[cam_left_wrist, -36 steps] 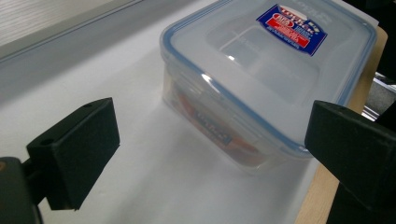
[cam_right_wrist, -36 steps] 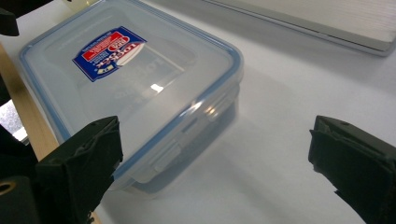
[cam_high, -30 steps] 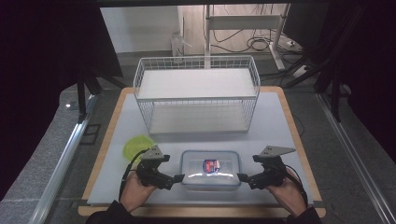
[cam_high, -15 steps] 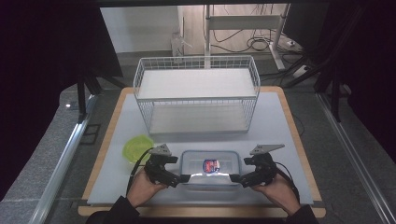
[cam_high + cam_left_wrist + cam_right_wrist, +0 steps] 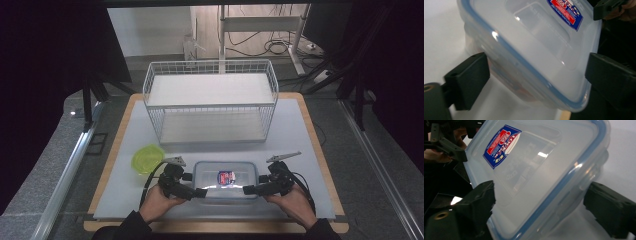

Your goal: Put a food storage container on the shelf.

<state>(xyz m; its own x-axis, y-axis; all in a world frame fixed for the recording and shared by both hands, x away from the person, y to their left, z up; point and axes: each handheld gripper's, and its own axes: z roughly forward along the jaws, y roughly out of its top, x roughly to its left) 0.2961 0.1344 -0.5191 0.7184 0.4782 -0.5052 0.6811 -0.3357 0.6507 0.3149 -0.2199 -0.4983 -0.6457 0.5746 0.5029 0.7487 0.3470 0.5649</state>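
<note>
Clear box (image 5: 225, 179) with a blue-sealed lid and a red-and-blue label (image 5: 226, 176), flat on the white mat (image 5: 300, 135), close to the mat's near edge and about midway along it. Left gripper (image 5: 200, 192) at the box's left end, right gripper (image 5: 248, 190) at its right end, each held in a hand coming in from the near edge.

In the left gripper view, jaws spread wide around a near corner of the box (image 5: 529, 50): one pad at the side wall, just touching or nearly so, the other clear of the lid's rim with a gap showing. Jaws just been closing a little, box between them, no firm press visible.

In the right gripper view, much the same: box (image 5: 536, 177) between wide jaws, left pad at the lid's edge, right pad off the side wall with a visible gap. Also just been closing slightly, not clamped.

Beyond the box, toward the far edge of the mat, a white wire rack (image 5: 210, 100) with two shelves. Green lid (image 5: 147, 159) lying flat near the mat's left edge, just beyond the left gripper, apart from the box. Wooden board (image 5: 320, 150) under the mat, showing as a border all round.
</note>
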